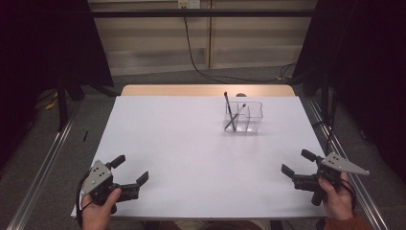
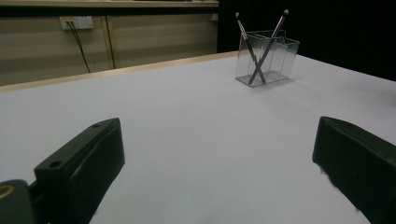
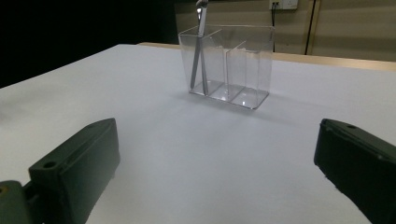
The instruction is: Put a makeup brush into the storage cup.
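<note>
Jaws of left gripper (image 1: 130, 168) and right gripper (image 1: 295, 162) are held wide apart, empty, well short of the clear organizer (image 1: 244, 117) holding two crossed brushes (image 1: 232, 115).

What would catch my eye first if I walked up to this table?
A clear plastic organizer stands alone toward the far right of the white table, with two thin brushes crossed in one end compartment. At the near corners, the left gripper and right gripper are held with jaws wide open, both apart from it.
</note>
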A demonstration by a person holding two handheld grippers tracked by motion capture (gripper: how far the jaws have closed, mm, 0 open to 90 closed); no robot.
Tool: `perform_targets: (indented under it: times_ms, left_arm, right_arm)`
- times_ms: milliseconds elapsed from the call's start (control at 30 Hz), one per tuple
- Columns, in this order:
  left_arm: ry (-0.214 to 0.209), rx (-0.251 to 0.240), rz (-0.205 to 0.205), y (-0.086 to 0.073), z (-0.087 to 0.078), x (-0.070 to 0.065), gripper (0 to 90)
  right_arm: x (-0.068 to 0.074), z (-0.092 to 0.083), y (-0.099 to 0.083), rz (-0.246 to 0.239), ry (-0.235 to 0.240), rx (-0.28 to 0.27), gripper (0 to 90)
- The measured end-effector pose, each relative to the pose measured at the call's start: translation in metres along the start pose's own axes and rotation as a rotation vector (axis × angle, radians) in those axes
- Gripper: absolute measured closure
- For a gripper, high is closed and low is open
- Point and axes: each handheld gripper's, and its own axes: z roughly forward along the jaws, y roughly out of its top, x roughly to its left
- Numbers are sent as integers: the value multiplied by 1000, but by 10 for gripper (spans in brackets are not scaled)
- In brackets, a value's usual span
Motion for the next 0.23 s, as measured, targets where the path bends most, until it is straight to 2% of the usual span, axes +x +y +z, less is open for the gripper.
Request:
perform_targets:
  times_ms: [233]
  left_arm:
    - [6, 2, -3, 0, 0, 3, 23]
  right_arm:
    - [0, 1, 0, 4, 15, 1, 2]
